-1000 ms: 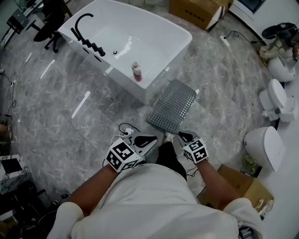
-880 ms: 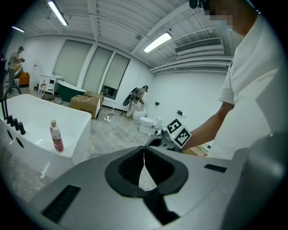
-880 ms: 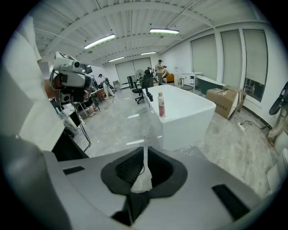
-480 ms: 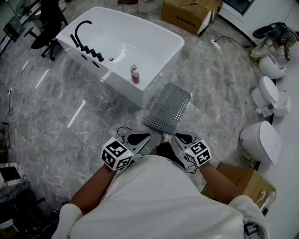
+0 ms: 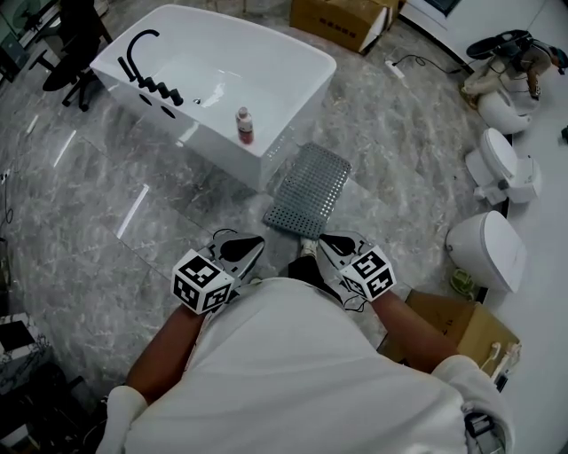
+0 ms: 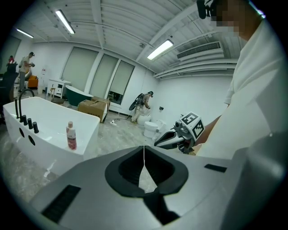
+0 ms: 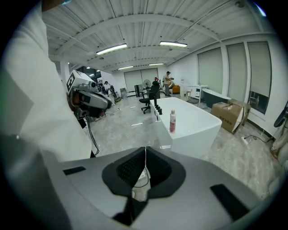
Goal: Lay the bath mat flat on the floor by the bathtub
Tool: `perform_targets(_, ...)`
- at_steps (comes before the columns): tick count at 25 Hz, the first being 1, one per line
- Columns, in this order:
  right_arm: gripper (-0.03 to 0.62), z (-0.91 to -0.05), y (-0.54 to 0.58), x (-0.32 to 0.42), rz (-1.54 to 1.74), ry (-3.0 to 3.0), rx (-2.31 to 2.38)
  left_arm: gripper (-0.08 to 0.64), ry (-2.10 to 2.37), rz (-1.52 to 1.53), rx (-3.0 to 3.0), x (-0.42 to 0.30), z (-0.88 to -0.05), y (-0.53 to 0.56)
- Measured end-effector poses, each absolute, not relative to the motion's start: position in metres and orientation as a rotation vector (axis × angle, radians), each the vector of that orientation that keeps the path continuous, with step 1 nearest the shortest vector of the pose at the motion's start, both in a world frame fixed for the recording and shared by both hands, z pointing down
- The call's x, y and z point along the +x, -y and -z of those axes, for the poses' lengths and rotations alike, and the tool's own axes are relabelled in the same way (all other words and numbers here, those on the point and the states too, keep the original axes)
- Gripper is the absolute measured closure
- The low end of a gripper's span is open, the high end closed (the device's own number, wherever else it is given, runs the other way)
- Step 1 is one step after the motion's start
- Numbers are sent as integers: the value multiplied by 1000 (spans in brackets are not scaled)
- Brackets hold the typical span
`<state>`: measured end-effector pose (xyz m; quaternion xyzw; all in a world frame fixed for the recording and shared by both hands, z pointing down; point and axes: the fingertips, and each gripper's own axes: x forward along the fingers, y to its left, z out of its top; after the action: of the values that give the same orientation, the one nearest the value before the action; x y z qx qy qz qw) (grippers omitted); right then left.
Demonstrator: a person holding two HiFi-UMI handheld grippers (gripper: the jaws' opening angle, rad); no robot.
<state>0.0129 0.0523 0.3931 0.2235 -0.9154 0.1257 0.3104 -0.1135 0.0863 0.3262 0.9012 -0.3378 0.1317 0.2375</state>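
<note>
The grey perforated bath mat [image 5: 308, 189] lies flat on the marble floor, its far end against the white bathtub [image 5: 282, 55]. Both grippers hang close to the person's body, just short of the mat's near edge and not touching it. My left gripper [image 5: 251, 240] is shut and empty; in its own view the tips [image 6: 144, 150] meet in a thin line. My right gripper [image 5: 323, 239] is closing, and its tips [image 7: 145, 152] meet with nothing between them. The right gripper [image 6: 158, 143] also shows in the left gripper view.
A pink-capped bottle [image 5: 242, 125] stands on the tub's rim. Black taps [image 5: 146, 66] sit at the tub's far end. Toilets [image 5: 486, 253] line the right side. Cardboard boxes stand behind the tub [image 5: 342, 22] and at the person's right [image 5: 461, 330]. A cable lies near the feet.
The head view has shifted, so everything sits lower left in the picture. Both grippers stay close to the body. The mat has not moved on the floor.
</note>
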Motion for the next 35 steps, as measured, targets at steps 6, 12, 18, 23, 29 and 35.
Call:
perform_targets(6, 581, -385, -55, 5, -318, 2447, 606, 541, 939, -342, 2472, -120, -325, -87)
perform_targets(12, 583, -382, -57, 5, -307, 2449, 610, 541, 942, -341, 2462, -124, -330, -90)
perform_targets(18, 583, -380, -56, -1, -289, 2456, 602, 541, 949, -334, 2454, -128, -331, -90)
perform_targets(23, 584, -377, -56, -4, -269, 2468, 597, 541, 955, -336, 2445, -129, -333, -92)
perform_targets(29, 584, -380, -58, -4, -269, 2470, 589, 541, 960, -336, 2431, -128, -336, -94)
perform_targets(35, 584, -382, -57, -1, -269, 2472, 585, 541, 952, -342, 2430, -122, -338, -93)
